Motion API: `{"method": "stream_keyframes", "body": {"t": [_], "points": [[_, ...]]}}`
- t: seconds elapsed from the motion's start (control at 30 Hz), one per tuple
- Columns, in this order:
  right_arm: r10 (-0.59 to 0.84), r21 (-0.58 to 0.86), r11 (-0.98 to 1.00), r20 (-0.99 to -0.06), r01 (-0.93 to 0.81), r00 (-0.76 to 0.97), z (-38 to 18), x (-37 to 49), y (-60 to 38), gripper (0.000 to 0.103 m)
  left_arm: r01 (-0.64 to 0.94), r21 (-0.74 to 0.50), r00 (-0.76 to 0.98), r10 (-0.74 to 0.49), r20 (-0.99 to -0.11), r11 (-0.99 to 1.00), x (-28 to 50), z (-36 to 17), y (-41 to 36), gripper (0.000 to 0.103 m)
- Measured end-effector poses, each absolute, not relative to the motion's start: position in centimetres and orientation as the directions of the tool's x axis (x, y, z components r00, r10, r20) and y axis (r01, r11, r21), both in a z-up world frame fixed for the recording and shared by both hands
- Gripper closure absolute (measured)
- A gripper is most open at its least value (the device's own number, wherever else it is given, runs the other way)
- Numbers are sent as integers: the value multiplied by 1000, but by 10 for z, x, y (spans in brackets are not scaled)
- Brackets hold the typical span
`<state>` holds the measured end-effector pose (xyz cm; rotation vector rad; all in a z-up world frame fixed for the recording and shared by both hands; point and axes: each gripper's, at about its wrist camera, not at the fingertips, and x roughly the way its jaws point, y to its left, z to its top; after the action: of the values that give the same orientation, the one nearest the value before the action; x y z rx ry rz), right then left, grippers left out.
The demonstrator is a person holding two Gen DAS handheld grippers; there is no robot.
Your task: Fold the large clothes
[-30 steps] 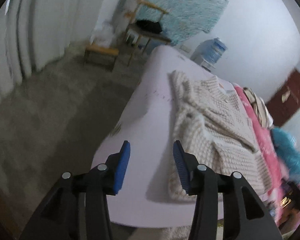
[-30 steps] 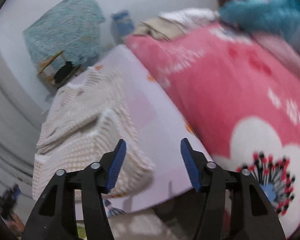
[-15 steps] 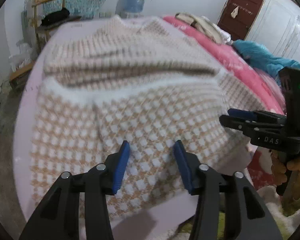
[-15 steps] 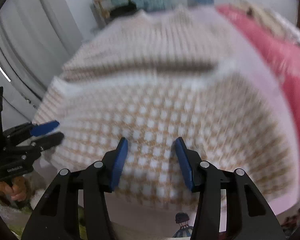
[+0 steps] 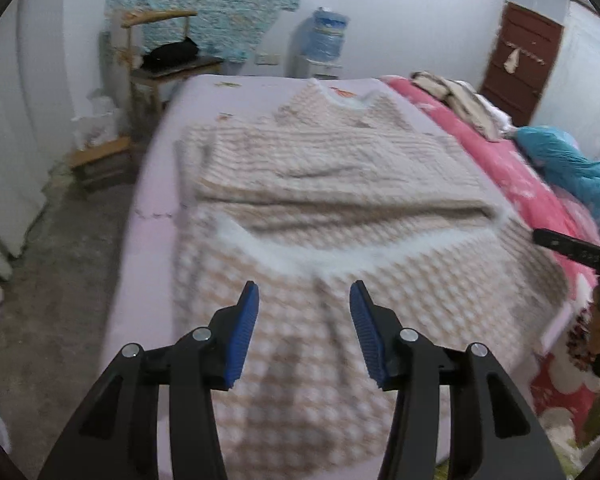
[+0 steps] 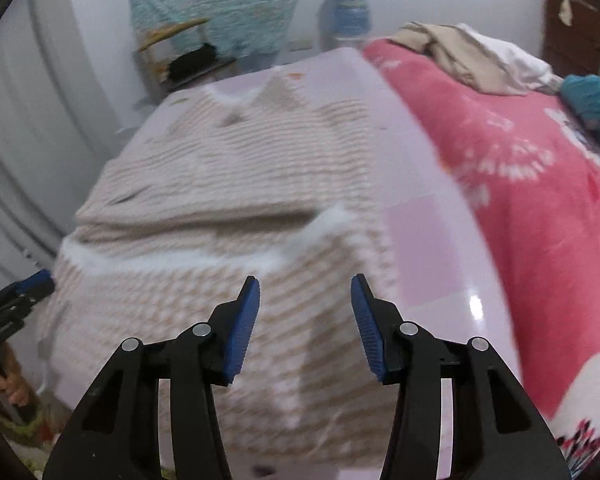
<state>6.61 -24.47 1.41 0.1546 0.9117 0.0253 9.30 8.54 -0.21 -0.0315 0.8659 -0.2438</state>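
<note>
A beige and white checked knit sweater (image 5: 340, 184) lies flat on the lilac bed sheet (image 5: 156, 184), neckline at the far end, with a white-edged fold across its middle. My left gripper (image 5: 304, 320) hovers open above the sweater's near left part with nothing between its pads. In the right wrist view the same sweater (image 6: 236, 184) fills the centre. My right gripper (image 6: 305, 316) hangs open over the near right part, also holding nothing. Each gripper shows at the edge of the other's view: the right gripper (image 5: 572, 248) and the left gripper (image 6: 20, 292).
A pink flowered blanket (image 6: 540, 184) covers the bed right of the sweater, with a clothes pile (image 6: 468, 56) and a teal garment (image 5: 560, 156) on it. Bare floor (image 5: 60, 288) lies left of the bed. A wooden chair (image 5: 160, 56) and water dispenser (image 5: 324, 44) stand by the far wall.
Both views swung from the bed's sides to face the sweater. Since half a second ago the left gripper shifted left and the right one right. The right jaws stand narrower than a second ago.
</note>
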Motion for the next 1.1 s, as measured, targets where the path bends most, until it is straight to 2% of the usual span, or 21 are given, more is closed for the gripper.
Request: {"method": "stream_keyframes", "body": {"t": [0.1, 0.27, 0.37, 0.43, 0.47, 0.53, 0.63, 0.8, 0.93, 1.1], "points": [[55, 126, 989, -794, 75, 605, 5, 82, -255, 57, 155, -56, 618, -141, -774, 986, 111, -9, 89, 56], [40, 105, 991, -812, 79, 582, -7, 95, -267, 58, 135, -59, 595, -128, -793, 989, 129, -20, 93, 56], [37, 92, 993, -824, 68, 566, -11, 99, -261, 68, 124, -73, 583, -132, -802, 990, 136, -25, 95, 58], [28, 76, 995, -829, 63, 558, -13, 102, -259, 77, 120, -67, 589, -125, -799, 990, 136, -26, 97, 69], [21, 65, 996, -831, 59, 556, -14, 103, -257, 79, 120, -58, 591, -118, -798, 991, 136, -26, 97, 71], [8, 43, 998, -832, 52, 555, -14, 103, -256, 91, 116, -50, 598, -110, -794, 992, 137, -26, 98, 81], [0, 26, 999, -827, 38, 562, -11, 102, -252, 95, 103, -73, 603, -120, -789, 992, 136, -26, 106, 88], [-13, 16, 999, -804, 43, 595, -2, 98, -251, 97, 82, -114, 632, -140, -762, 990, 136, -17, 118, 103], [-16, 18, 999, -789, 49, 614, 6, 97, -251, 97, 82, -121, 677, -144, -722, 989, 134, -4, 123, 103], [1, 32, 999, -809, 43, 588, 1, 100, -252, 95, 117, -172, 602, -208, -771, 978, 140, -12, 126, 102]]}}
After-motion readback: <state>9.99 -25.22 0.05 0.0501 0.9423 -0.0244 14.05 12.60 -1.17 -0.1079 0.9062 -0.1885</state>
